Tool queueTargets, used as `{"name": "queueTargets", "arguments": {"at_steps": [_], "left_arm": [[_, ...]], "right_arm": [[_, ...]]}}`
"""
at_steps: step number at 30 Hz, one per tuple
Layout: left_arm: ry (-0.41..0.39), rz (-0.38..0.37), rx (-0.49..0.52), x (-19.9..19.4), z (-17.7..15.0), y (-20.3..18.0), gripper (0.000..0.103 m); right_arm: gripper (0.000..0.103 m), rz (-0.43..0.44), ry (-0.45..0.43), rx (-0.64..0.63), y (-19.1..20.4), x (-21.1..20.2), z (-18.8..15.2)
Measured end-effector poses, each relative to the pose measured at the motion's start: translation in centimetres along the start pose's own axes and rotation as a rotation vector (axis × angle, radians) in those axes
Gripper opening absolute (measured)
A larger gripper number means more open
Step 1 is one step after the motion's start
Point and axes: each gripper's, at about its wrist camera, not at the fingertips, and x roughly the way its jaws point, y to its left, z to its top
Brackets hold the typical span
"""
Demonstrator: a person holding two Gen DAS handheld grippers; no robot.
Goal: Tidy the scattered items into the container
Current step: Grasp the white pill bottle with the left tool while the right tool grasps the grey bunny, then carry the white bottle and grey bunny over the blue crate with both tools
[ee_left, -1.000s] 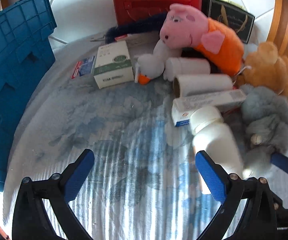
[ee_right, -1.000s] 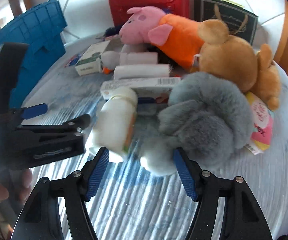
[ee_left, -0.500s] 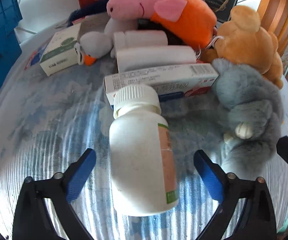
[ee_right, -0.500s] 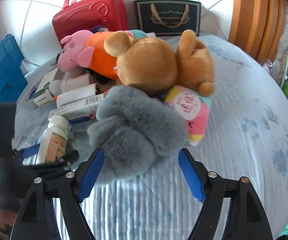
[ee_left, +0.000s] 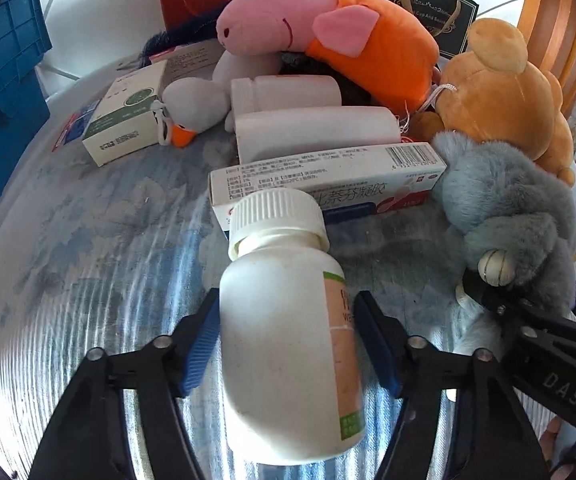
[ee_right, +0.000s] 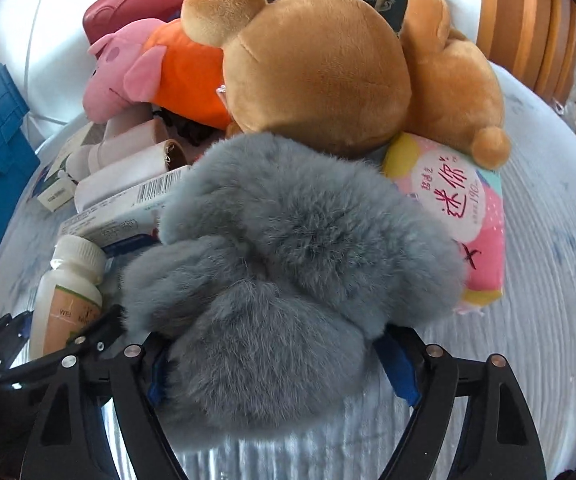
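White bottle (ee_left: 288,344) lying on the surface, left hand-held gripper (ee_left: 284,344) closing on its sides; grey plush (ee_right: 284,264) between the closing, not yet pressing right hand-held gripper (ee_right: 280,368); risk: smooth bottle slipping, soft fur sliding free before the blue crate (ee_left: 0,92).

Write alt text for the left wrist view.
The left gripper is closing its blue-padded jaws around a white pill bottle lying on a blue-patterned cloth. Behind it sit a long medicine box, a pink pig plush and a grey furry toy.
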Motion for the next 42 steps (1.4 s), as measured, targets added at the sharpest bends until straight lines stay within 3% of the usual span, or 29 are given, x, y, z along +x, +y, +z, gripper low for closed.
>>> {"name": "queueTargets", "arguments": {"at_steps": [1,2,3,5,13,30,42], "left_arm": [[0.001,-0.008,0.005,-0.2,-0.2,-0.1,0.052],[0.003,-0.012,0.007,-0.3,-0.5,-0.2,0.052],[0.003,-0.014,0.008,-0.4,-0.7,-0.3,0.052],[-0.003,-0.019,0.01,-1.0,-1.0,-0.3,0.052],[-0.089,-0.019,0.017,-5.3,-1.8,0.2,0.052],[-0.267,-0.012,-0.015,-15.6,-0.3,1.2,0.052],[-0.382,-0.009,-0.094,-22.9,-1.3,7.3,0.052]], "right_arm": [[0.071,0.01,-0.006,-0.006,0.2,-0.1,-0.1],[0.055,0.03,-0.01,-0.006,0.4,-0.3,-0.2],[0.046,0.043,-0.013,-0.006,0.7,-0.6,-0.3],[0.04,0.032,-0.025,-0.026,1.2,-1.3,-0.6],[0.037,0.061,-0.08,-0.042,1.2,-5.4,-1.3],[0.037,0.097,-0.262,-0.14,5.3,-15.3,1.3],[0.037,0.126,-0.373,-0.251,12.3,-21.9,1.7]]}}
